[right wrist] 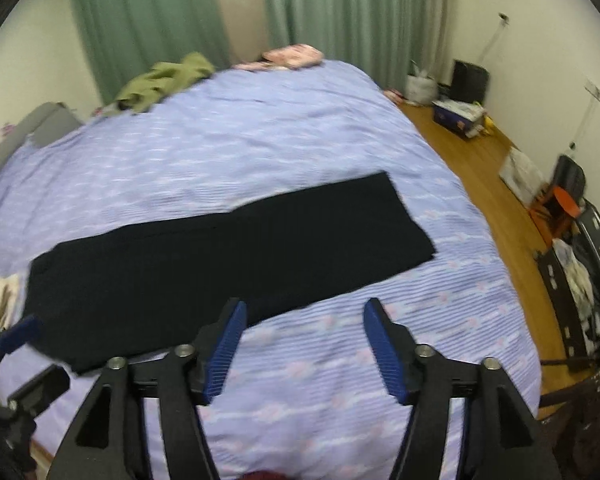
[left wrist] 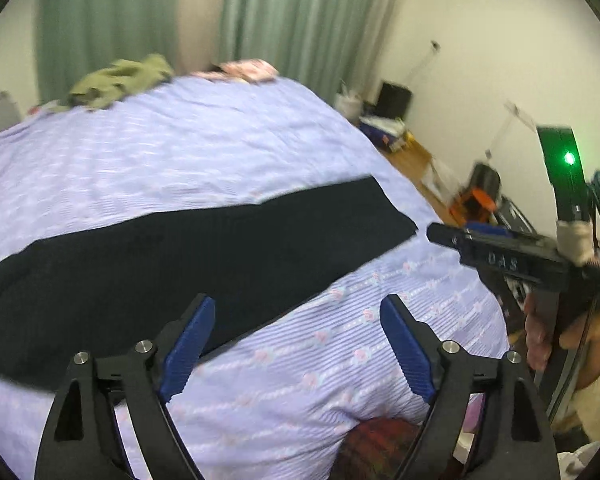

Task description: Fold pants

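Note:
Black pants (left wrist: 188, 264) lie flat as one long strip across the lilac bedspread (left wrist: 220, 152), wide end at the left, narrow end at the right. They also show in the right wrist view (right wrist: 228, 256). My left gripper (left wrist: 296, 312) is open and empty, hovering over the near edge of the pants. My right gripper (right wrist: 304, 312) is open and empty, just in front of the pants' near edge. The right gripper also shows in the left wrist view (left wrist: 440, 234), beside the pants' right end.
A green garment (right wrist: 164, 80) and a pink bundle (right wrist: 292, 56) lie at the bed's far end by green curtains (right wrist: 148, 20). The wooden floor (right wrist: 500, 184) at the right holds boxes, bags and a dark rack (right wrist: 580, 280).

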The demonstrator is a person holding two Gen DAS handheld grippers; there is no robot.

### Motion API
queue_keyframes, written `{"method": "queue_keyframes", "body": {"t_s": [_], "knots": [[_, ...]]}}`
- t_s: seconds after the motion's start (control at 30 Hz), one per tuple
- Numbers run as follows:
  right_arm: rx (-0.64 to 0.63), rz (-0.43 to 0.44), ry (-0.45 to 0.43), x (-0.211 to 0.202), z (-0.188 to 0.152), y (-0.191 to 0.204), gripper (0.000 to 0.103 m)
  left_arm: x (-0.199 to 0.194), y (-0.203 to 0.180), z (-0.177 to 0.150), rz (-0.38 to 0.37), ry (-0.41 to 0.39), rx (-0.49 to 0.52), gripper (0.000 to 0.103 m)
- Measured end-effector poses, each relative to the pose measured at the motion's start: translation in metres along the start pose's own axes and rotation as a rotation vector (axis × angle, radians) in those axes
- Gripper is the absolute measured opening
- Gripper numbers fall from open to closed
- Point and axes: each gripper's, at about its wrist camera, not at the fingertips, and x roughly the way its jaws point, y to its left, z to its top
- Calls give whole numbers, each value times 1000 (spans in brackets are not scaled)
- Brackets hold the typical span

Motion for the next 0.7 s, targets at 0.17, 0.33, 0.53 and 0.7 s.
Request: {"method": "queue_keyframes", "body": {"t_s": [0.17, 0.33, 0.53, 0.7], "knots": [[-45, 65, -57, -45, -25, 56, 66, -63, 37, -40, 108, -17, -42, 86], [-116, 153, -47, -69, -41, 108, 66, -96, 66, -69, 179, 3, -100, 86], [-190, 275, -44, -95, -63, 151, 66, -132, 97, -94, 311, -30, -231, 86], [-260, 378, 4, -95, -79, 181, 66, -167, 120, -109, 420, -77, -336, 86]]}}
